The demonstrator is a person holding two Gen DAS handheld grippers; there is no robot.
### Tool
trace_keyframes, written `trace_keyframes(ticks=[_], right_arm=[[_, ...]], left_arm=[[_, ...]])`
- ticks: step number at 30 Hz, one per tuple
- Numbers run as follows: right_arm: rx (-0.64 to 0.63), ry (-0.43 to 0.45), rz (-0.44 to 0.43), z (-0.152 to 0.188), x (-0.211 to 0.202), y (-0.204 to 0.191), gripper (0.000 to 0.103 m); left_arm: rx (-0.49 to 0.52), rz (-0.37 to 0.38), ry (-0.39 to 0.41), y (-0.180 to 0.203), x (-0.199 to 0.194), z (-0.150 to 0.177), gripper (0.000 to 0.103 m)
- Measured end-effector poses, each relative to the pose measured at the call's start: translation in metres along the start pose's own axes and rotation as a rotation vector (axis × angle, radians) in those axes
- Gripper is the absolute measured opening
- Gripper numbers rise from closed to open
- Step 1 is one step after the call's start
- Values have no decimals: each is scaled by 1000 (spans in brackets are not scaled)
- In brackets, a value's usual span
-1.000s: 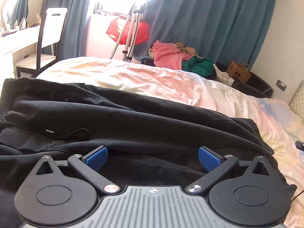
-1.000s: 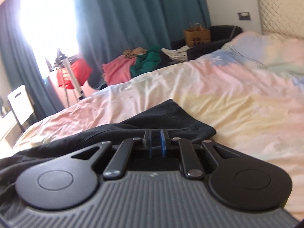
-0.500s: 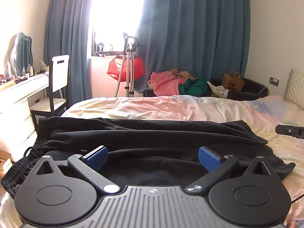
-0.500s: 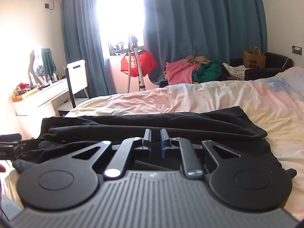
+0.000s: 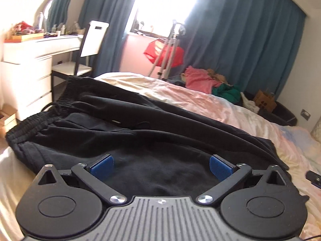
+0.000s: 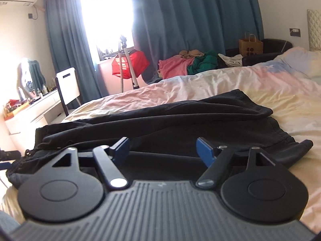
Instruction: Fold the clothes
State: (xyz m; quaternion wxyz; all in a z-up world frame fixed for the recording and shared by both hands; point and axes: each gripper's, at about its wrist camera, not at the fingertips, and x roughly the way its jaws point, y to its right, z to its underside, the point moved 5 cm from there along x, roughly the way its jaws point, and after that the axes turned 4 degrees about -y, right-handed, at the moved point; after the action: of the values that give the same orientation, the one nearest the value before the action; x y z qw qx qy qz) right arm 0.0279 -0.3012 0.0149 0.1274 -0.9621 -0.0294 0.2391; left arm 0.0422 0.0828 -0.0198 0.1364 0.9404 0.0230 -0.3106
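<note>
Black drawstring trousers (image 5: 128,132) lie folded lengthwise across the bed, waistband at the left, leg ends at the right; they also show in the right wrist view (image 6: 180,120). My left gripper (image 5: 161,165) is open and empty, just above the near part of the trousers. My right gripper (image 6: 163,150) is open and empty, over the near edge of the trousers toward the leg ends. The tip of the other gripper shows at the right edge of the left wrist view (image 5: 314,177).
The bed (image 6: 270,92) has a pastel sheet. A white dresser (image 5: 26,70) and chair (image 5: 88,46) stand left of it. A tripod (image 5: 170,48) and a pile of pink and green clothes (image 5: 212,84) lie beyond the bed by blue curtains.
My right gripper has opened; it was shut in both earlier frames. Both grippers have tilted and shifted over the trousers. The left gripper stays open.
</note>
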Motion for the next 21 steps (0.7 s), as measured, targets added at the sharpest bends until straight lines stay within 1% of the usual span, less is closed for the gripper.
trace_keyframes(ticks=[3,5,8,10,12,13,14,16,18,21], right_arm=[[68,-12,23,0,2,15,77],[117,-31,27,2,6,23,77],[204,-69,39,5,12,39,77],[313,-110,21,10,17,57,77],[436,-131,-13,15,20,75,77],[512,-136,-19,19,20,86,77],[590,-142,-25,23,21,98,77],[702,-136,-26,29,20,117,79],[813,-124,-25,35,17,136,79],[958,-89,-3,44,10,163,79]], left_arm=[[-175,-60,-60,-56,3,-13,103],[-363,-36,-123,-99,5,-17,103],[-590,8,-196,-149,12,-13,103],[-730,12,-248,-175,21,2,102],[-867,13,-299,-199,31,17,102],[-922,9,-332,-206,36,26,101],[-976,24,-358,-211,41,33,99],[-1033,51,-338,-220,44,38,99],[-1066,62,-296,-227,43,38,99],[-1068,92,-241,-232,38,35,99]])
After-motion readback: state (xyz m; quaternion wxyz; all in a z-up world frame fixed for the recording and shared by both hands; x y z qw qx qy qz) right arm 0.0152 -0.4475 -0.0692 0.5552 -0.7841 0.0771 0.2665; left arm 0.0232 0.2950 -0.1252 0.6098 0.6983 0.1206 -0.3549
